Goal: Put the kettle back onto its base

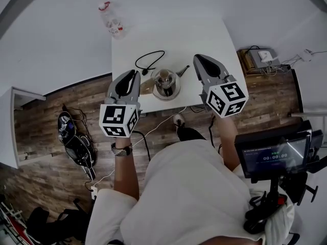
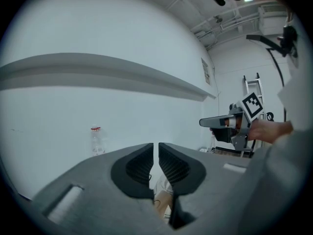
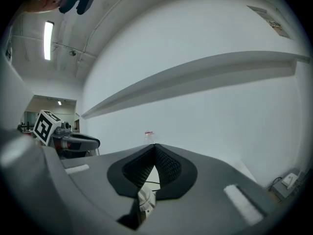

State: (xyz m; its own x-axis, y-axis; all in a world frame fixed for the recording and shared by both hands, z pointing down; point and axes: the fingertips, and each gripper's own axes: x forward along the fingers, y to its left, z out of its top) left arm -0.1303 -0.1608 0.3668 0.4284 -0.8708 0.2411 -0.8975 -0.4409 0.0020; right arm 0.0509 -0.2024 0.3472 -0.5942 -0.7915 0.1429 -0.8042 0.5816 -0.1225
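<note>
Kettle (image 1: 165,82) on desk (image 1: 204,34), seemingly glass and steel: rigid, slippery, fragile; take its side handle (image 1: 146,88). Flanking the kettle, left tongs (image 1: 135,72) stand a slit apart, right tongs (image 1: 197,57) closed, both empty.

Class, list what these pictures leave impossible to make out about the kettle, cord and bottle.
- Kettle: head view, too small to show what it stands on; gripper views, mostly hidden behind left tongs, right tongs.
- Cord: head view, its ends too thin to trace.
- Bottle: all views, label too small to read.
</note>
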